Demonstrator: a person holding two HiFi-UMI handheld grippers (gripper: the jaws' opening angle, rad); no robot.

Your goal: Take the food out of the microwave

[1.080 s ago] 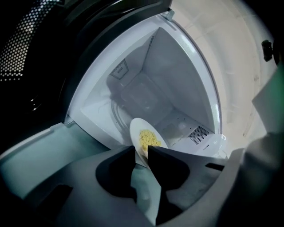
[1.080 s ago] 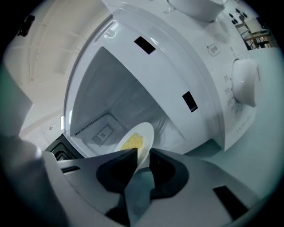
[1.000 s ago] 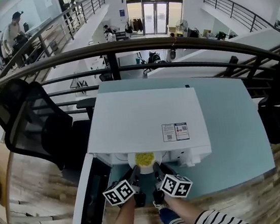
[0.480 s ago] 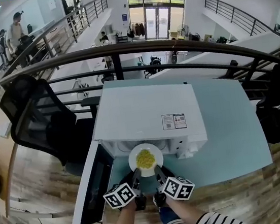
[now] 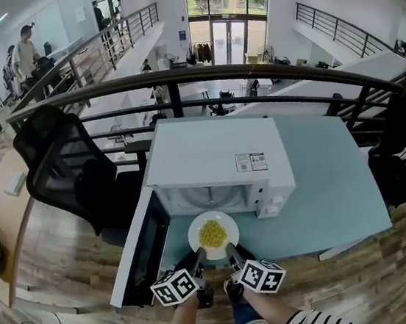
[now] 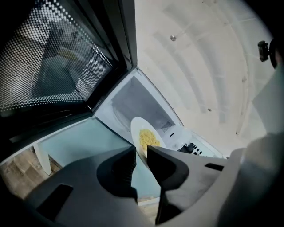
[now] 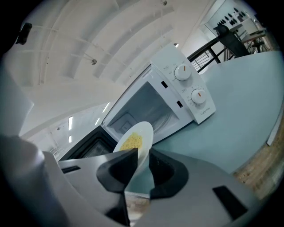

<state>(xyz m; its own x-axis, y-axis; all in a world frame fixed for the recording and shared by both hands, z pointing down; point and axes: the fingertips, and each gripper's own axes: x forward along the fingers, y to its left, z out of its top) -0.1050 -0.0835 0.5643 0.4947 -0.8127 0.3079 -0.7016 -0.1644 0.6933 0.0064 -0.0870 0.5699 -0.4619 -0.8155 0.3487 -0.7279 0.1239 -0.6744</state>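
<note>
Holding the round white plate of yellow food [image 5: 213, 235] by its near rim, left tongs [image 6: 141, 153] and right tongs [image 7: 143, 155] each pinched on the edge. Plate hangs clear of the white microwave [image 5: 218, 163], over the teal worktop [image 5: 326, 193]. Likely stiff, slick, breakable; I'd keep it level.

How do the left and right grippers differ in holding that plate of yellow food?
The left gripper pinches the plate's near rim left of centre, the right gripper right of centre. The left gripper is nearer the open microwave door, the right gripper nearer the knobs. Both are shut on the rim.
</note>
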